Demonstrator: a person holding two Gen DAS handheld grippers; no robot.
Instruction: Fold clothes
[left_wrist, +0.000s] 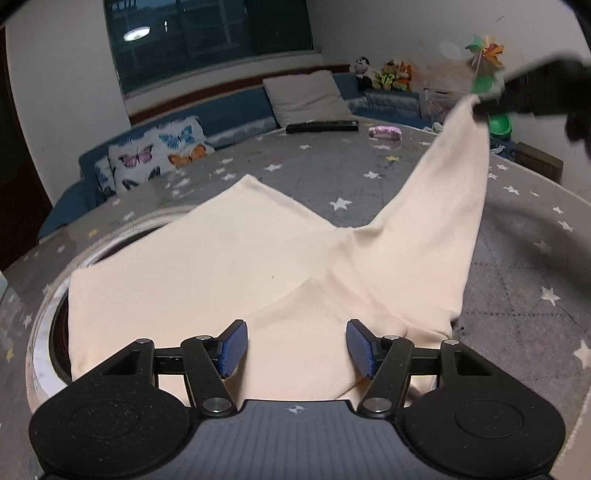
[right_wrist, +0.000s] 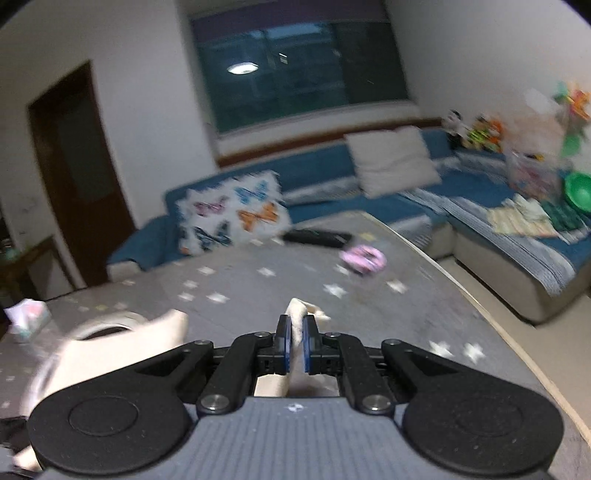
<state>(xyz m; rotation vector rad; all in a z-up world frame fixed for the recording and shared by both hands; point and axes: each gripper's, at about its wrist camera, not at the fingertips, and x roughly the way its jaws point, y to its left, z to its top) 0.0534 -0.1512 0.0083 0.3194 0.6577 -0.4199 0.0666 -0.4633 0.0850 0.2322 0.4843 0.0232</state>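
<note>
A cream garment (left_wrist: 229, 266) lies spread on the grey star-patterned table (left_wrist: 332, 166). One of its long parts rises to the upper right, where my right gripper (left_wrist: 480, 107) pinches its end in the air. In the right wrist view that gripper (right_wrist: 294, 341) is shut on a fold of the cream garment (right_wrist: 297, 317), with more of the cloth lying at the lower left. My left gripper (left_wrist: 297, 347) hovers over the near part of the garment, its blue pads (left_wrist: 232, 349) wide apart and nothing pressed between them.
A round white-rimmed object (left_wrist: 48, 306) sits under the garment's left side. A black remote (left_wrist: 321, 127) and a pink item (left_wrist: 386, 132) lie at the table's far edge. A blue sofa (right_wrist: 369, 192) with cushions runs behind, and a tissue pack (right_wrist: 27, 317) sits at the left.
</note>
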